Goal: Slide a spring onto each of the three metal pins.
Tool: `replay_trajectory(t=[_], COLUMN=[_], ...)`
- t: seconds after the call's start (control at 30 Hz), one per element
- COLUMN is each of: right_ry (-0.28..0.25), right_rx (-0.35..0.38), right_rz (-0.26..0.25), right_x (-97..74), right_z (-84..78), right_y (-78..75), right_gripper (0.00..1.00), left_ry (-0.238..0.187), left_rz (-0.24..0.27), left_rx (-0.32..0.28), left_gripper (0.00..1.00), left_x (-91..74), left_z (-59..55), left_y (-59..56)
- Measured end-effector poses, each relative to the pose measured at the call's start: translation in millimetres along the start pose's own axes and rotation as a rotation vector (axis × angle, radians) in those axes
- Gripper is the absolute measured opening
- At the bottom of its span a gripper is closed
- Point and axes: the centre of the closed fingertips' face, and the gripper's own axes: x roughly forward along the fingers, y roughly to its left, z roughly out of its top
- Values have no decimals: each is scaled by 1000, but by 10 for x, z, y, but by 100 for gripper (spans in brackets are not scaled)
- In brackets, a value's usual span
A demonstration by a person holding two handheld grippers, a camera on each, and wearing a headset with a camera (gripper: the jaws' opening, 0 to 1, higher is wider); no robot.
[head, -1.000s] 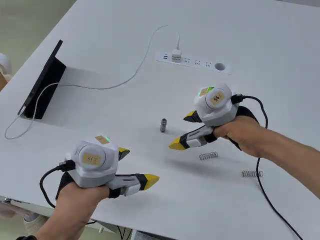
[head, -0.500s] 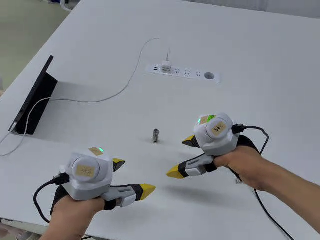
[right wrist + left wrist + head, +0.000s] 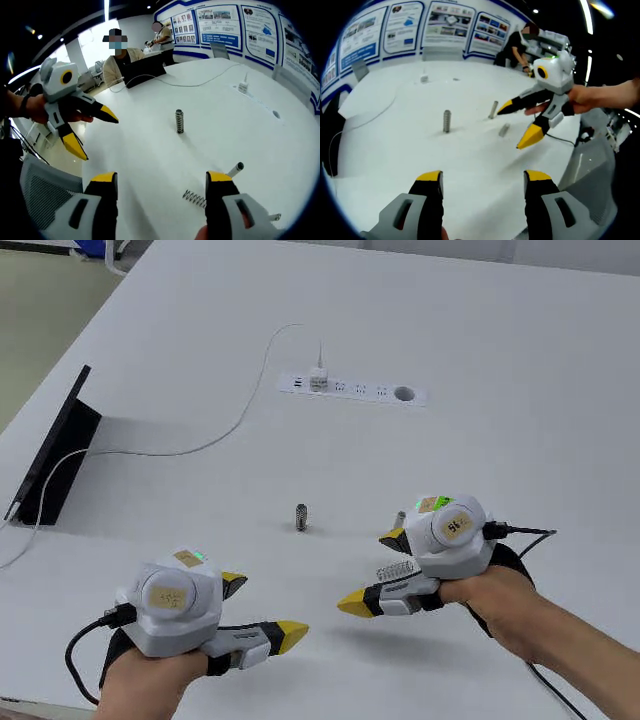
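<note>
Yellow-tipped left gripper [image 3: 265,607] and right gripper [image 3: 370,570] gape wide, holding nothing; spring [image 3: 194,198] lies between right jaws, 5 o'clock

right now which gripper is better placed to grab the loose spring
Right. The loose spring lies just ahead of the open right gripper, beside a bare pin; the left gripper hovers farther off.

On my white worktop [image 3: 520,360], a spring-sleeved upright metal pin [image 3: 301,517] stands; a bare metal pin [image 3: 400,521] stands right of it, a loose coiled wire spring [image 3: 395,570] nearer me, beside my right hand-held gripper [image 3: 366,570]. A white power strip [image 3: 350,389] lies behind.
</note>
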Motion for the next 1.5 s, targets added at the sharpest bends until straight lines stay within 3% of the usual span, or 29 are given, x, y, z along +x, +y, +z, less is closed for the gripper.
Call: replay_trajectory(t=[0.27, 0.67, 0.93, 1.5], right_ry=[-66, -114, -136, -135], right_rx=[93, 207, 232, 279], right_rz=[-64, -142, -180, -217], right_x=[-180, -528, -759, -1076], right_z=[-65, -328, -417, -726], right_y=[-163, -354, -428, -506], right_gripper=[74, 76, 78, 81], left_ry=[3, 9, 10, 27], left_rz=[-4, -24, -32, -65], left_rx=[9, 39, 59, 94], left_gripper=[67, 68, 68, 69], left_x=[43, 143, 209, 398], left_z=[39, 118, 190, 278], left_y=[-26, -96, -119, -313])
